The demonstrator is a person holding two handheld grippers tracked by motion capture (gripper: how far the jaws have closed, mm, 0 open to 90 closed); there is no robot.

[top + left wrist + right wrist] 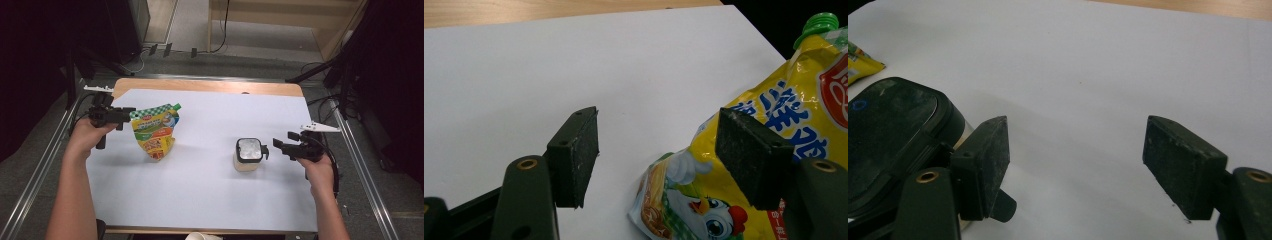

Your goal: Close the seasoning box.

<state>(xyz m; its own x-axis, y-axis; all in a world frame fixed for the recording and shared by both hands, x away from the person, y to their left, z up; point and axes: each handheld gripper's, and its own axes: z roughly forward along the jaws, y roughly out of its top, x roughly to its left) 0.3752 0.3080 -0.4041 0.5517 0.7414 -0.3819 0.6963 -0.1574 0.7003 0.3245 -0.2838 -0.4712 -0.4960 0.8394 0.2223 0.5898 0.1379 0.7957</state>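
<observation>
Yellow plastic fills the right of my left gripper view: the spouted pouch (774,130) sits just beyond my left gripper (656,160), whose far jaw overlaps the pouch's printed face while the near jaw stands over bare white sheet (574,60); nothing lies in the gap between them, and I cannot tell whether the far pad actually touches the pouch. From the high view my left gripper (125,112) is right at the pouch's (155,132) upper left corner, by its green chequered band, with the pouch standing on the left half of the sheet (210,190). On the printing: blue characters run across the yellow, too angled for me to read, a red badge shows at the edge, a cartoon chicken with a red comb sits low down, and a green cap (820,22) tops the spout. Over on the right half, the jar (248,155) with its black lid (888,130) stands just beside my right gripper (275,146). In the right gripper view, my right gripper (1075,160) has one jaw close against the jar's side under the lid, the other far out over plain sheet. Both pairs of jaws are spread wide, gripping nothing.
</observation>
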